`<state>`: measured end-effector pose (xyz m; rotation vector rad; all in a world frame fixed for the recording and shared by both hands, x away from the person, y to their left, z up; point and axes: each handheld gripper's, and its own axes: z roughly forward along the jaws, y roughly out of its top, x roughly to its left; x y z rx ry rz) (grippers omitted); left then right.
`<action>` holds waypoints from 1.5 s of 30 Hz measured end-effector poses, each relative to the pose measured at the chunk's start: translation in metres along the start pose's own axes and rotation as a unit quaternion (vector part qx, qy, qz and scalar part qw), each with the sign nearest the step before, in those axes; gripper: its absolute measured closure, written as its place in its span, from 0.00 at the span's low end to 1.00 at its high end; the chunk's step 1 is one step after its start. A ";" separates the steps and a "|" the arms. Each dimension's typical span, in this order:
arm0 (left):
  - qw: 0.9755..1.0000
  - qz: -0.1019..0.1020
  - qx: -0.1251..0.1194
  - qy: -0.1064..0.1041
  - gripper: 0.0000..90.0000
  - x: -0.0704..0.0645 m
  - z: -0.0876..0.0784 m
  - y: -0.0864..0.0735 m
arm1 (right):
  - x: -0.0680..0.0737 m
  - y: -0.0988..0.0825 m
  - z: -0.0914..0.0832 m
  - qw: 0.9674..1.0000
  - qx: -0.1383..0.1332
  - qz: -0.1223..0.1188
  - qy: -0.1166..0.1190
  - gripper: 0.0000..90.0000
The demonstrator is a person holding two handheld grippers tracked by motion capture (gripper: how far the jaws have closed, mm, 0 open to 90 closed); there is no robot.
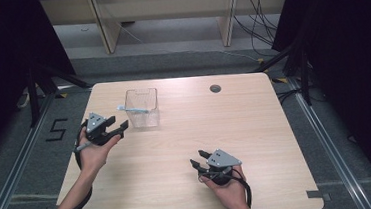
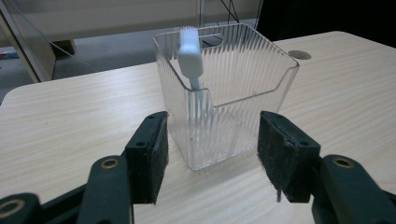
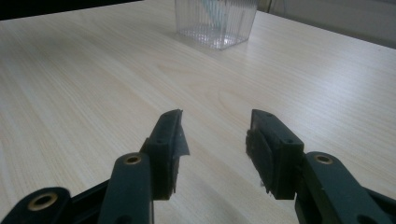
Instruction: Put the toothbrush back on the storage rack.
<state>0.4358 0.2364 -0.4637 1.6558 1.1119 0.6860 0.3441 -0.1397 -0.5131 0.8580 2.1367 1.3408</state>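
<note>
Right claw [image 1: 198, 158]: jaws apart, nothing between them; rests low over bare desk near the front edge, pointing toward the far left.
Left claw [image 1: 117, 128]: jaws wide apart, gripping nothing; sits near the left desk edge, pointing at the container, with a gap between the pads and its ribbed wall.
Desk [image 1: 235, 125]: light wood, rounded corners; wide bare surface between the two claws and across the whole right half.
Container [image 1: 142, 108]: clear ribbed square tub, upright, on the far left part of the desk, well inside the edges.
Toothbrush [image 2: 190, 58]: pale blue, tilted inside the container, head projecting over the rim toward the left claw.
Grommet hole [image 1: 215, 88]: near the far edge, right of the container.
</note>
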 end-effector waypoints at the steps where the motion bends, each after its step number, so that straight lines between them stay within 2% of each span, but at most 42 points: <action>1: 1.000 0.002 0.002 0.001 0.47 -0.001 -0.002 -0.002 | 0.000 0.000 0.000 1.000 0.001 0.001 0.000 0.61; 9: 1.000 0.000 -0.001 -0.005 0.46 -0.007 -0.015 -0.020 | 0.000 0.000 0.000 1.000 0.003 0.002 0.000 0.61; 16: 1.000 0.007 0.000 -0.010 0.46 -0.011 -0.027 -0.033 | 0.001 0.000 0.000 1.000 0.003 0.002 0.001 0.61; 19: 1.000 0.010 -0.005 -0.011 0.46 -0.014 -0.032 -0.041 | 0.000 0.001 0.002 1.000 -0.007 -0.007 0.002 0.60; 20: 1.000 0.011 -0.007 -0.011 0.46 -0.014 -0.033 -0.044 | 0.001 0.001 0.002 1.000 -0.007 -0.002 0.007 0.61; 22: 1.000 0.012 -0.008 -0.012 0.46 -0.015 -0.036 -0.049 | 0.000 0.002 0.000 1.000 -0.002 -0.002 0.000 0.61; 30: 1.000 0.005 -0.026 -0.007 0.46 -0.016 -0.047 -0.071 | 0.001 0.001 0.001 1.000 -0.002 -0.005 0.002 0.61; 31: 1.000 0.004 -0.027 -0.004 0.46 -0.016 -0.048 -0.072 | 0.001 0.001 0.002 1.000 -0.007 -0.002 0.009 0.60; 35: 1.000 0.002 -0.031 -0.001 0.46 -0.016 -0.051 -0.078 | 0.000 0.001 0.002 1.000 -0.007 -0.009 0.000 0.61; 36: 0.999 0.001 -0.033 0.001 0.46 -0.016 -0.051 -0.080 | 0.001 0.000 0.002 1.000 -0.007 0.001 0.009 0.60; 39: 0.999 -0.008 -0.040 -0.001 0.46 -0.015 -0.051 -0.084 | 0.002 0.000 0.001 1.000 -0.004 0.010 0.008 0.60; 40: 0.999 -0.006 -0.044 0.000 0.46 -0.016 -0.052 -0.085 | 0.001 0.000 0.000 1.000 -0.001 0.001 0.002 0.60; 41: 0.999 -0.005 -0.041 0.002 0.46 -0.016 -0.053 -0.085 | 0.001 0.001 0.000 1.000 0.001 0.002 0.001 0.60; 45: 0.998 -0.007 -0.055 0.002 0.46 -0.017 -0.053 -0.086 | 0.000 0.001 0.000 1.000 0.000 -0.003 0.000 0.60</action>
